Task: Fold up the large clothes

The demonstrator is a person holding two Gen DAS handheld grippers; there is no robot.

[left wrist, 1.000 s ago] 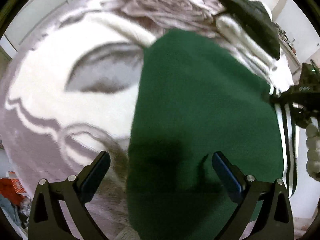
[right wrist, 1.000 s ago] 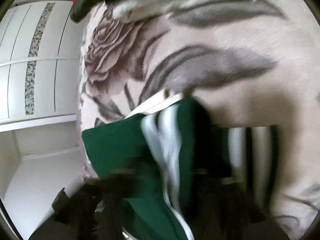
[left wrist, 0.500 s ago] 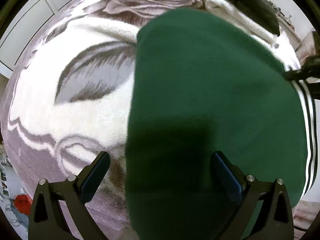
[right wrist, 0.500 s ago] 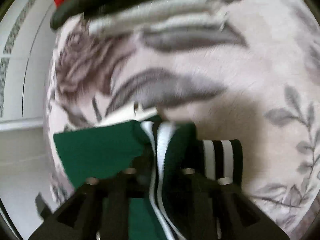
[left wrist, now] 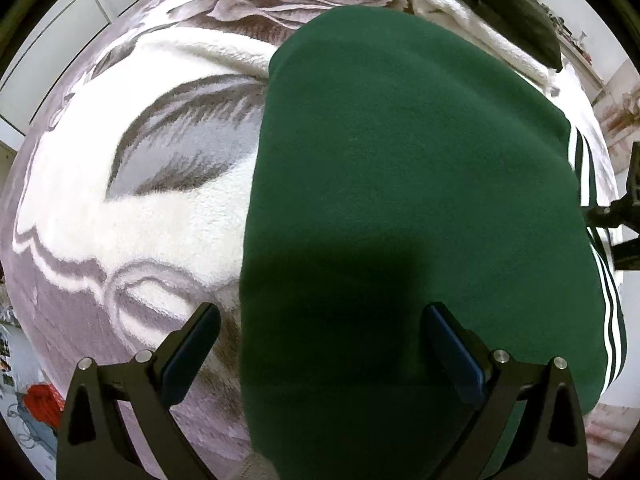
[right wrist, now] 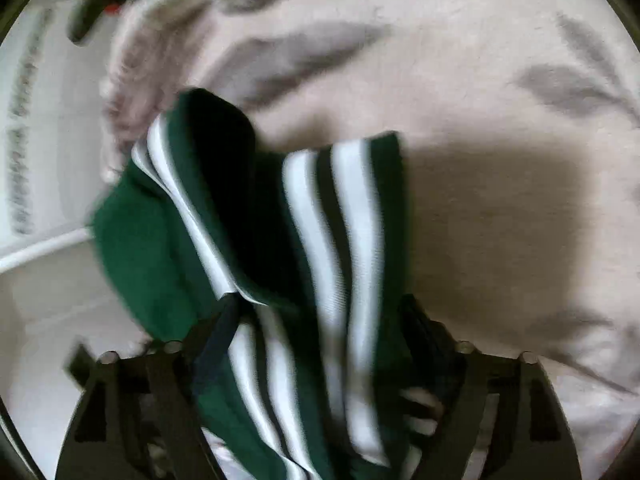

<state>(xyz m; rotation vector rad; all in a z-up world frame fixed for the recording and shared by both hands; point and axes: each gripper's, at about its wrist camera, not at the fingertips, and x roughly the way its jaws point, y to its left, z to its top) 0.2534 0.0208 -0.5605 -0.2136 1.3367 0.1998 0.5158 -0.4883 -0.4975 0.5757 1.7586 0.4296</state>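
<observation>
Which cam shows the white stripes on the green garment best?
Right wrist: the white stripes fill the centre, running between the right gripper's fingers, though motion-blurred. Left wrist shows them only as a thin band along the green garment's right edge.

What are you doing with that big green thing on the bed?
A person is folding a green garment with white stripes on a flowery blanket. The left gripper hangs open above the flat green cloth. The right gripper has the striped edge bunched between its fingers, though the blur hides how tightly.
</observation>
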